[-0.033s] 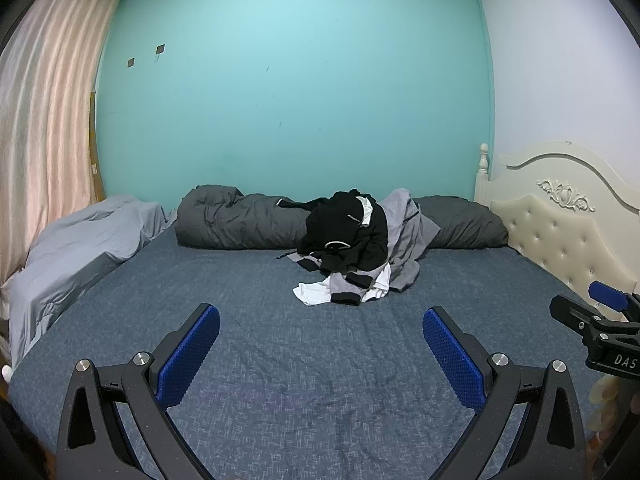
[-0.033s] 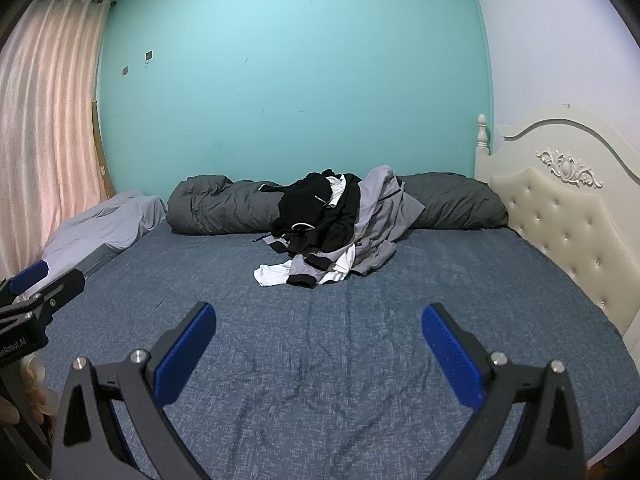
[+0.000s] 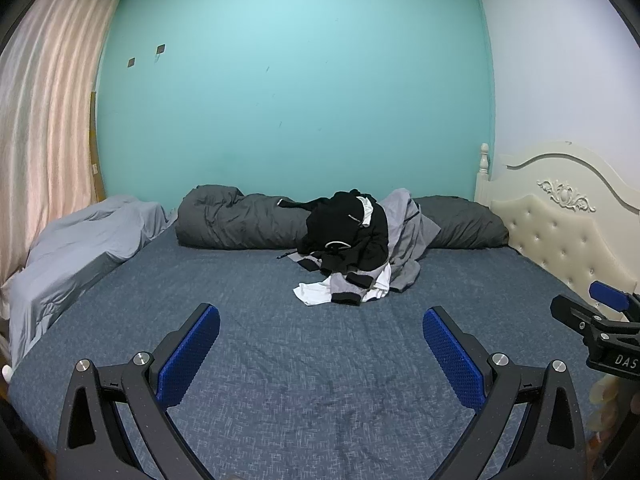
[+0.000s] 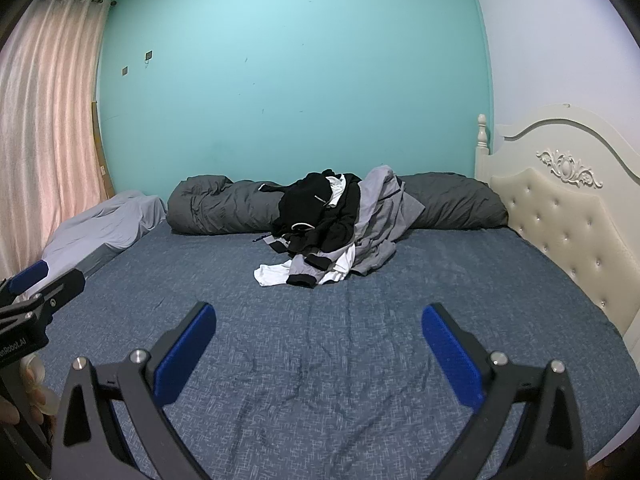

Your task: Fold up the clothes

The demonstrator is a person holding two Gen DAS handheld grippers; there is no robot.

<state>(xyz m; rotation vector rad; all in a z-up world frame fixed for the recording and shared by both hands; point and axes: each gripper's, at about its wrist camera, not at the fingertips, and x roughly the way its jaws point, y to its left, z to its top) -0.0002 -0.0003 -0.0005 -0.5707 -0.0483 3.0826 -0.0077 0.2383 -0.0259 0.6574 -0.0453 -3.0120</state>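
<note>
Nothing can be said to have changed here — both views show a scene at rest, with no garment lifted, spread or creased into a fold, so the task reads as not yet begun

The left gripper [image 3: 320, 344] hovers over the blue bedsheet [image 3: 280, 360] with its jaws spread wide and nothing between the blue pads [image 3: 188, 356]. The right gripper [image 4: 318, 344] does the same, jaws wide and empty, and part of it also shows at about 3 o'clock in the left wrist view, well out to the side

The pile of clothes [image 3: 352, 248] lies at roughly 12 o'clock from both grippers, well apart from them, near the far edge of the bed. It is a tangle: a black garment [image 3: 348, 228] on top, a grey garment [image 3: 404, 240] slumped to its right, and a white garment [image 3: 312, 294] poking out at the near edge. The pile leans against a rolled dark grey duvet [image 3: 240, 224] that runs along the teal wall [image 3: 296, 100]. A cream headboard [image 3: 560, 232] stands at 3 o'clock, a pink curtain [image 3: 48, 120] at 9 o'clock

By my judgement the first job is to reach forward and pull one item free — the white piece looks the easiest to catch, though the sleeves are interlocked and may drag others along
</note>
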